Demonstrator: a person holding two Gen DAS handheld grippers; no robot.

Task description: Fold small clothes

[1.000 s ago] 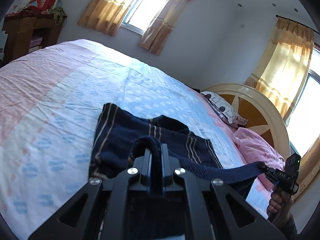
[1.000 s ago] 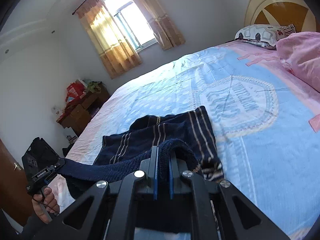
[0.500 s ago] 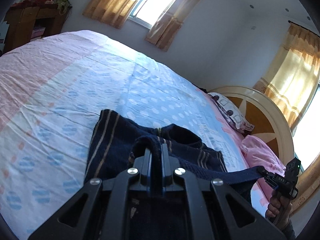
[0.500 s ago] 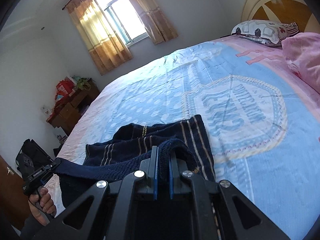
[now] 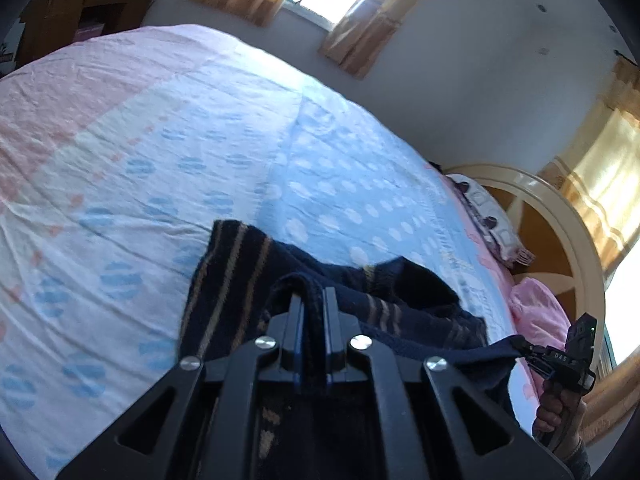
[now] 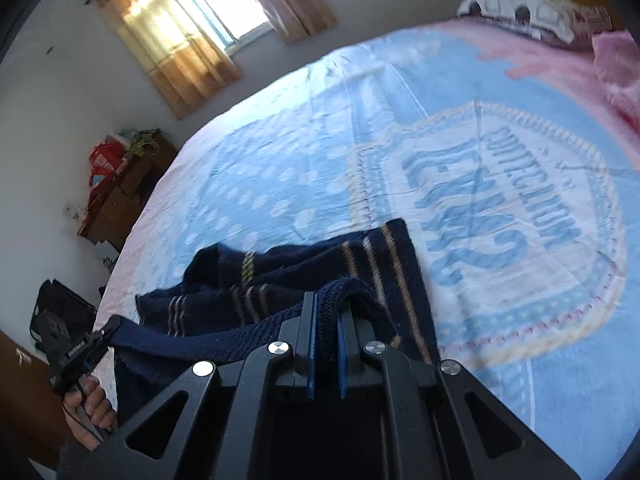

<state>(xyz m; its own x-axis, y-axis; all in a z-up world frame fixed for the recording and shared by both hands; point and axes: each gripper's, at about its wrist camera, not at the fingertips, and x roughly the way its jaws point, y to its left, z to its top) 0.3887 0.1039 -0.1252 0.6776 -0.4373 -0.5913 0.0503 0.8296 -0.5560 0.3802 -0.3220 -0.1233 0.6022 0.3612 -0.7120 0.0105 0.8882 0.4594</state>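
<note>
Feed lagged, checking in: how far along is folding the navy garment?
Done: both corners gripped. In hand: left gripper and right gripper have their jaws shut on the navy striped garment, its edge stretched between them, the far part bunched on the bed. Left: laying it over, flattening, releasing.

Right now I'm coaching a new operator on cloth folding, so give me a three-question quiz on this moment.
1. True or false: the left gripper is shut on the navy garment.
2. What lies under the garment? A) wooden floor B) printed bedsheet C) table
3. Fill in: the right gripper pinches the garment's ribbed ____, stretched between both grippers.

Key: 1 true; 2 B; 3 edge.
</note>
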